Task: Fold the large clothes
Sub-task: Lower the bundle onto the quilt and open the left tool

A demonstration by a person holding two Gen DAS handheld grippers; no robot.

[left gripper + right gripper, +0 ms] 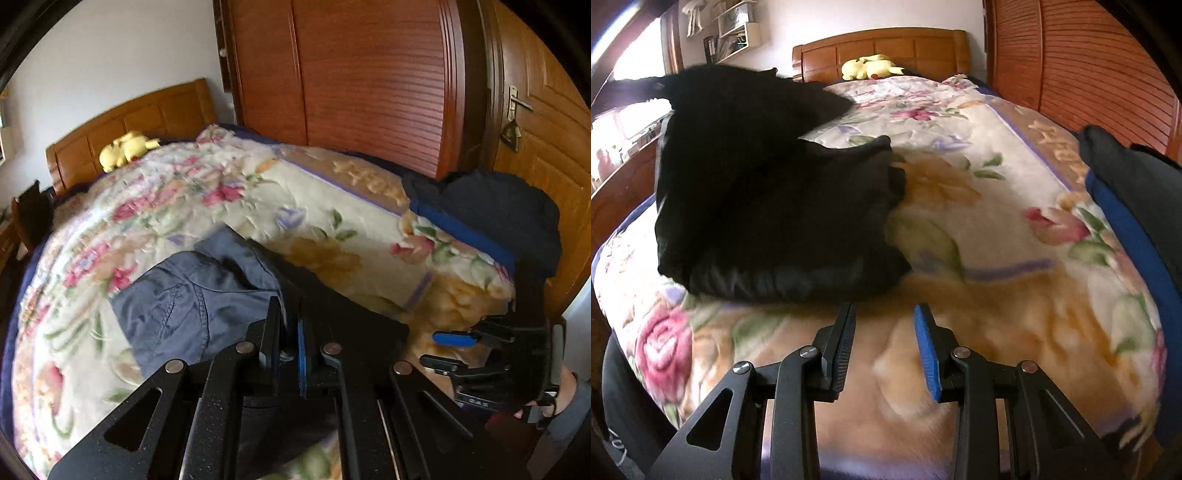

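Your left gripper (290, 325): jaws clenched on blue-grey garment (177, 302), which hangs over floral blanket (314, 206) on bed. Your right gripper (886, 332): jaws released, nothing between them, just beside dark heap (768, 206).

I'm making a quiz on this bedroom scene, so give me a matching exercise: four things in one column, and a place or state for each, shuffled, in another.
Things:
1. yellow plush toy
2. left gripper
3. right gripper
4. black-and-blue garment

Places or states:
A. jaws apart, nothing between them
B. at the bed's edge nearest the door
C. by the headboard
D. clamped on dark blue cloth

Pairs: 1-C, 2-D, 3-A, 4-B
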